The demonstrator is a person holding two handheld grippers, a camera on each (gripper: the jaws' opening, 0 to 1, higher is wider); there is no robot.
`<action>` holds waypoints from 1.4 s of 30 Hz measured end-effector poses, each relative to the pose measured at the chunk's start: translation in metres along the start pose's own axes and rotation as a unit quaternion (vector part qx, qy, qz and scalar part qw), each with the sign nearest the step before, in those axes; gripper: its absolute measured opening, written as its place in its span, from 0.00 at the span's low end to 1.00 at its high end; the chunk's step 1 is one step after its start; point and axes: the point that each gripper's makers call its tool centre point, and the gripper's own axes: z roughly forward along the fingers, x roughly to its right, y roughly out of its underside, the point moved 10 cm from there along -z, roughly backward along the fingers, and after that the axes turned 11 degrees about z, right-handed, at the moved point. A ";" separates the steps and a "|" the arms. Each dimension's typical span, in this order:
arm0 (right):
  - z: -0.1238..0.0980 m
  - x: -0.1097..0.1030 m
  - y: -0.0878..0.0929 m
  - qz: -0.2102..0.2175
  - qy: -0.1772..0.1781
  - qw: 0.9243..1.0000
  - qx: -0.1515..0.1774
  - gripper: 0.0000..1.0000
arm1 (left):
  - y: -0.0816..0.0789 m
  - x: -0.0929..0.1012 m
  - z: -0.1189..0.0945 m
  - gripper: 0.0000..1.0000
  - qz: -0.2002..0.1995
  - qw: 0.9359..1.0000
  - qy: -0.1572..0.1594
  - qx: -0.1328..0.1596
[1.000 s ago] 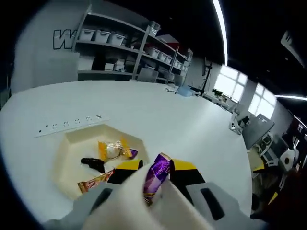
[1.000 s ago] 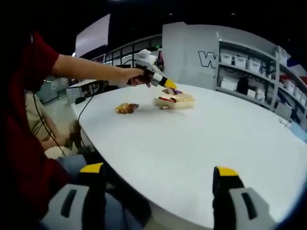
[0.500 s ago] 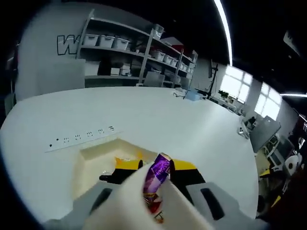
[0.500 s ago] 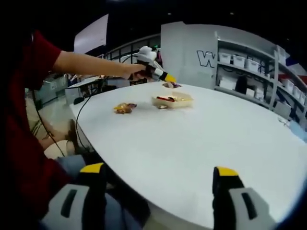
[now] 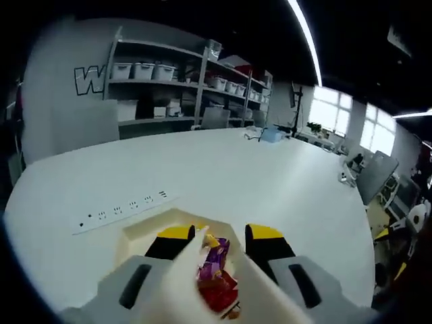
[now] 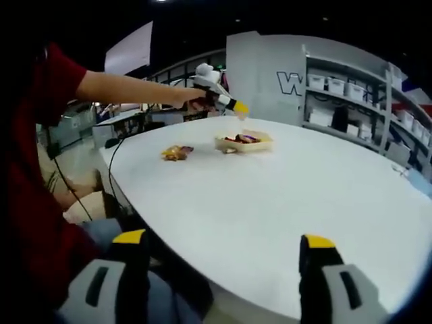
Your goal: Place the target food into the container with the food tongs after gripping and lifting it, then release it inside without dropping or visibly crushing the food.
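- Left gripper [image 5: 214, 237] hangs over the cream container [image 5: 145, 227], its jaws apart around the pale food tongs [image 5: 182, 283].
- A purple-wrapped candy [image 5: 214, 254] lies between the tong arms, above a red wrapper; whether the tongs pinch it, I cannot tell.
- Right gripper [image 6: 223, 251] waits near the white tabletop's [image 6: 270, 196] edge, jaws spread wide, holding nothing.

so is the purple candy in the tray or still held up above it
In the tray. The purple candy lies inside the cream tray, among other wrappers, below the tong tips in the left gripper view.
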 end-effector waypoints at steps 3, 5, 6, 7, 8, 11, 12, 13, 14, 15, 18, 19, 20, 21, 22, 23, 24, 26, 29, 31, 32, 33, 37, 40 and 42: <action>0.000 -0.001 0.000 0.000 -0.002 1.000 0.002 0.91 | 0.000 0.002 -0.004 0.27 -0.001 1.000 0.001 -0.002; 0.000 -0.001 0.001 -0.001 -0.004 1.000 0.001 0.91 | -0.001 0.003 -0.006 0.27 0.001 1.000 0.001 -0.001; 0.000 -0.002 0.001 -0.002 -0.004 1.000 0.000 0.91 | 0.000 0.004 -0.008 0.27 -0.001 1.000 0.000 0.000; 0.000 -0.002 0.001 -0.001 -0.004 1.000 0.001 0.91 | 0.000 0.004 -0.010 0.27 -0.003 1.000 -0.001 0.001; -0.001 -0.002 0.000 -0.001 -0.005 1.000 0.004 0.91 | 0.001 0.005 -0.011 0.27 -0.006 1.000 0.000 0.002; -0.001 -0.003 -0.001 -0.002 -0.004 1.000 0.007 0.91 | 0.007 0.011 -0.015 0.27 -0.004 1.000 0.000 0.000; -0.001 -0.003 -0.001 -0.002 -0.004 1.000 0.008 0.91 | 0.008 0.012 -0.016 0.27 -0.004 1.000 0.001 0.001; -0.001 -0.003 -0.001 -0.002 -0.005 1.000 0.008 0.91 | 0.010 0.013 -0.016 0.27 -0.005 1.000 0.003 -0.001; -0.001 -0.004 -0.001 -0.003 -0.006 1.000 0.008 0.91 | 0.011 0.015 -0.017 0.27 -0.007 1.000 0.005 -0.004; -0.001 -0.005 -0.001 -0.004 -0.007 1.000 0.008 0.91 | 0.013 0.017 -0.018 0.27 -0.004 1.000 0.006 -0.007; 0.000 -0.006 -0.001 -0.005 -0.009 1.000 0.007 0.91 | 0.017 0.021 -0.020 0.27 -0.002 1.000 0.009 -0.008; 0.000 -0.007 -0.001 -0.006 -0.009 1.000 0.007 0.91 | 0.018 0.023 -0.021 0.27 -0.003 1.000 0.010 -0.008; 0.000 -0.007 -0.001 -0.005 -0.010 1.000 0.007 0.91 | 0.020 0.025 -0.022 0.27 -0.005 1.000 0.013 -0.008; 0.000 -0.007 -0.001 -0.006 -0.010 1.000 0.007 0.91 | 0.022 0.026 -0.022 0.27 -0.007 1.000 0.014 -0.008; 0.000 -0.007 -0.001 -0.007 -0.011 1.000 0.007 0.91 | 0.024 0.027 -0.023 0.27 -0.008 1.000 0.015 -0.009; 0.000 -0.007 -0.001 -0.007 -0.010 1.000 0.007 0.91 | 0.027 0.030 -0.024 0.27 -0.009 1.000 0.017 -0.011; 0.000 -0.008 -0.001 -0.006 -0.012 1.000 0.009 0.91 | 0.030 0.032 -0.024 0.27 -0.009 1.000 0.019 -0.013; 0.001 -0.008 0.000 -0.005 -0.013 1.000 0.008 0.91 | 0.033 0.034 -0.025 0.27 -0.011 1.000 0.021 -0.016; 0.003 -0.011 -0.001 -0.005 -0.018 1.000 0.009 0.91 | 0.038 0.036 -0.026 0.27 -0.013 0.999 0.024 -0.018; 0.004 -0.012 -0.003 -0.006 -0.020 1.000 0.011 0.91 | 0.041 0.038 -0.027 0.28 -0.014 0.999 0.026 -0.017; 0.004 -0.012 -0.003 -0.006 -0.020 1.000 0.011 0.91 | 0.043 0.039 -0.027 0.28 -0.015 0.999 0.029 -0.016; 0.005 -0.013 -0.004 -0.009 -0.021 1.000 0.012 0.91 | 0.044 0.040 -0.027 0.28 -0.016 0.999 0.031 -0.016; 0.006 -0.012 -0.005 -0.011 -0.022 1.000 0.010 0.91 | 0.053 0.043 -0.027 0.28 -0.019 0.999 0.034 -0.019; 0.007 -0.012 -0.004 -0.013 -0.022 1.000 0.009 0.91 | 0.059 0.046 -0.026 0.28 -0.027 0.999 0.035 -0.020; 0.007 -0.013 -0.004 -0.012 -0.023 1.000 0.008 0.91 | 0.063 0.047 -0.026 0.28 -0.027 0.999 0.035 -0.022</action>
